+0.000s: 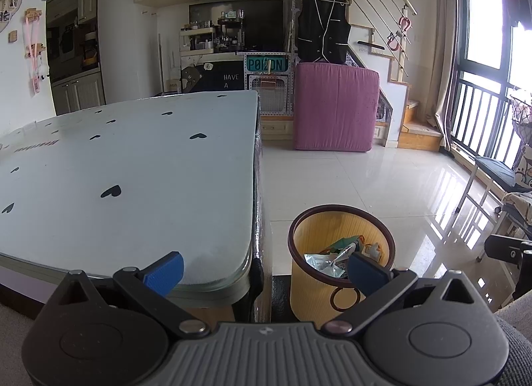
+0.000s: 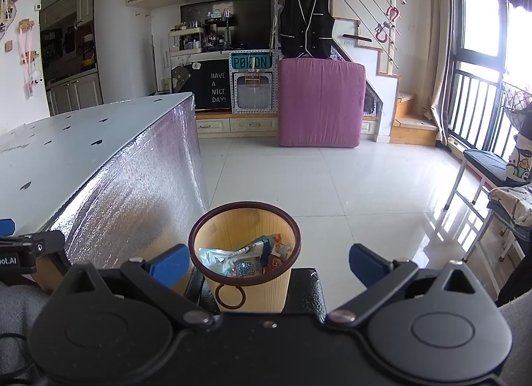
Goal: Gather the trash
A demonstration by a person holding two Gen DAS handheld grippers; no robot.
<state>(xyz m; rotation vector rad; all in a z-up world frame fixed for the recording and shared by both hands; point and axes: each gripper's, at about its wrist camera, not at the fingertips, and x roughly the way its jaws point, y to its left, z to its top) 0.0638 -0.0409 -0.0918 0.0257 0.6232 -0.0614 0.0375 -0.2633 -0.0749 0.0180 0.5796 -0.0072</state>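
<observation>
Through my left wrist camera, I am holding my left claw (image 1: 264, 268) wide open with nothing between its blue pads (image 1: 164, 271); one pad is hanging over the near right corner of the bench (image 1: 133, 166), the other in front of the bin's rim. The bench top is showing pale with small black hearts, and no trash is lying on the part I can see. The yellow bin (image 1: 335, 229) with its dark rim is standing on the tiled floor (image 1: 365, 180) just beside the bench's right edge, and crumpled wrappers (image 1: 335, 254) are lying inside it. Further back, a pink mattress (image 1: 335, 106) is leaning upright near the stairs, with a black vest (image 1: 322, 30) hanging above it. Through my right wrist camera, I am holding my right claw (image 2: 267, 263) equally wide open and empty, its pads standing on either side of the bin (image 2: 244, 223), apart from it. The wrappers (image 2: 244, 258) are resting in the bin's bottom. The bench's silvery side (image 2: 133, 180) is running along the left, and part of my left claw (image 2: 20, 246) is showing at the left edge, by the bench's near corner.
</observation>
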